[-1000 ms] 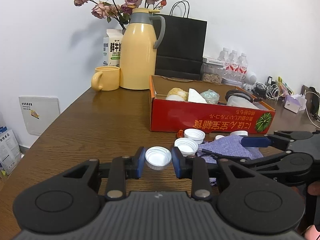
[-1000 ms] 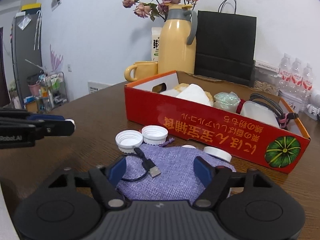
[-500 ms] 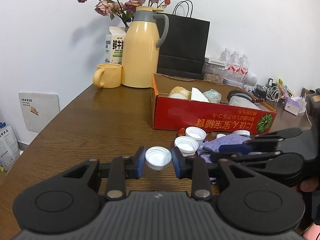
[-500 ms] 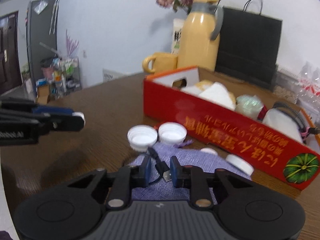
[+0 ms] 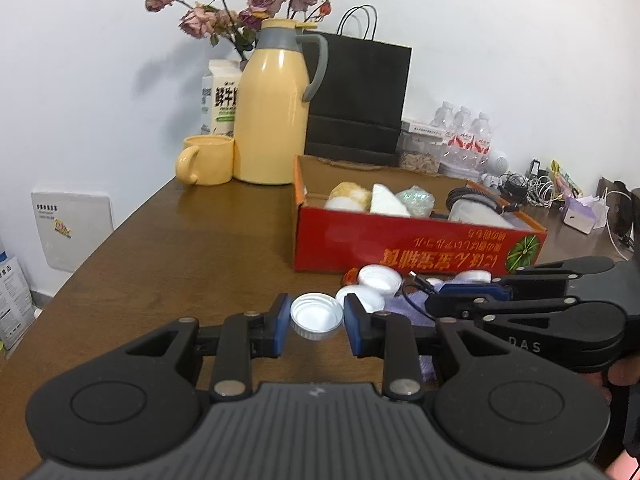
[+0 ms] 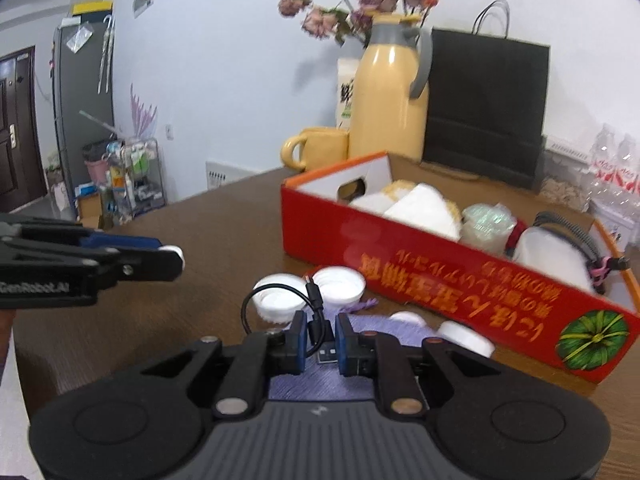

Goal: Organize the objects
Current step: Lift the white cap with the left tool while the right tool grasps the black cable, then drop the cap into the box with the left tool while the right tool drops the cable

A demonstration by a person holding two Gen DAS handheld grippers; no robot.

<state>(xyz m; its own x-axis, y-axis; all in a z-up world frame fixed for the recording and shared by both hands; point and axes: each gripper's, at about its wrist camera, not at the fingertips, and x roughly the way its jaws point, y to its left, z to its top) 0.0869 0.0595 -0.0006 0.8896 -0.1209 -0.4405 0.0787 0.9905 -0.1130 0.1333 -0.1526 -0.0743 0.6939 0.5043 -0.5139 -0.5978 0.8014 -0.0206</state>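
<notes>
Two claws, each with something between its fingers

Right gripper (image 6: 321, 340), wide a second ago, is closing on the black cable (image 6: 316, 320) at lower centre over the purple cloth (image 6: 384, 326), so it can go boxward. Left gripper (image 5: 313, 320) pinches a white cap (image 5: 317, 316). Loose caps (image 6: 340, 286) (two) crowd the red box (image 6: 460, 276) beyond.

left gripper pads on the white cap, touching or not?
Touching. The left wrist view shows the white cap wedged between the left gripper pads, both blue pads against its rim, held off the table.
</notes>
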